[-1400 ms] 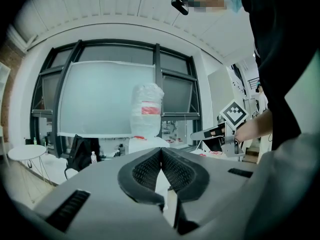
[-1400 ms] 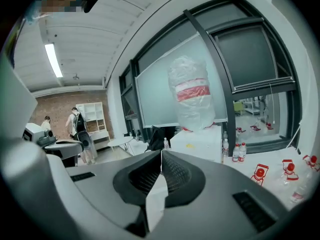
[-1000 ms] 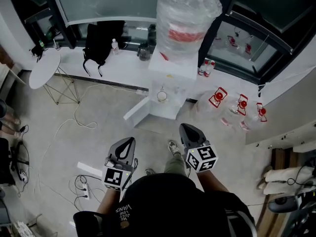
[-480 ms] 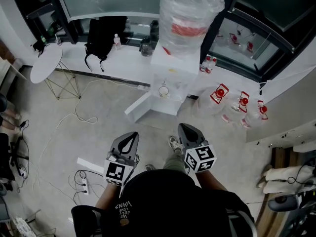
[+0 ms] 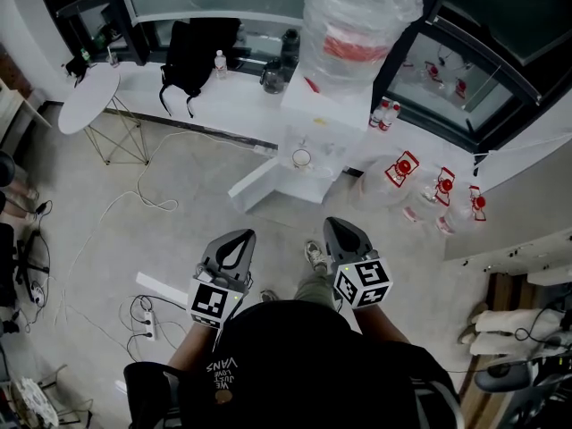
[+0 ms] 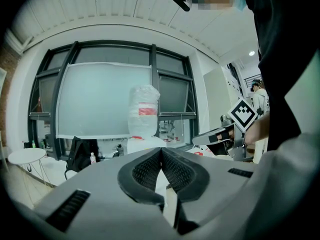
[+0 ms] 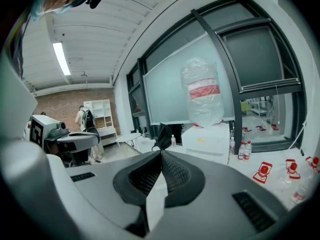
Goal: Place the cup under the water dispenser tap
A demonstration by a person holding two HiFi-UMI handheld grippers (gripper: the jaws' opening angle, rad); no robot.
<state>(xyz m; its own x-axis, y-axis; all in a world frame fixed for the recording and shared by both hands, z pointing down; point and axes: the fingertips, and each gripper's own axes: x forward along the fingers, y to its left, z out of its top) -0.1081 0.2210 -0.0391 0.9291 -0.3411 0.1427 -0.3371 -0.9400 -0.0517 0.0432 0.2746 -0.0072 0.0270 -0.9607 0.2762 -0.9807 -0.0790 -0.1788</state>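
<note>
**A:** Head view first. Where's the cup?

**B:** A small pale cup (image 5: 302,158) with a round open rim stands in the recess of the white water dispenser (image 5: 315,114), below the big bottle (image 5: 357,25). The tap itself is too small to make out. The left gripper (image 5: 241,238) and right gripper (image 5: 336,228) are held well apart from the cup, both clenched on nothing.

**A:** Anything in between?

**B:** Mostly bare floor. A white board (image 5: 253,191) lies by the dispenser's foot, cables (image 5: 134,206) trail off to the left, and jugs (image 5: 400,172) with red caps lie to the right.

**A:** And the left gripper view?

**B:** The jaws are pressed together and empty. Beyond them are the dispenser, a black backpack (image 6: 80,154) and a round table (image 6: 27,156). The jaws hide the recess, so there's no cup to see.

**A:** The right gripper view?

**B:** Much the same: jaws closed tight with nothing between them. The dispenser and its bottle stand just right of centre. The cup can't be made out there either.
</note>
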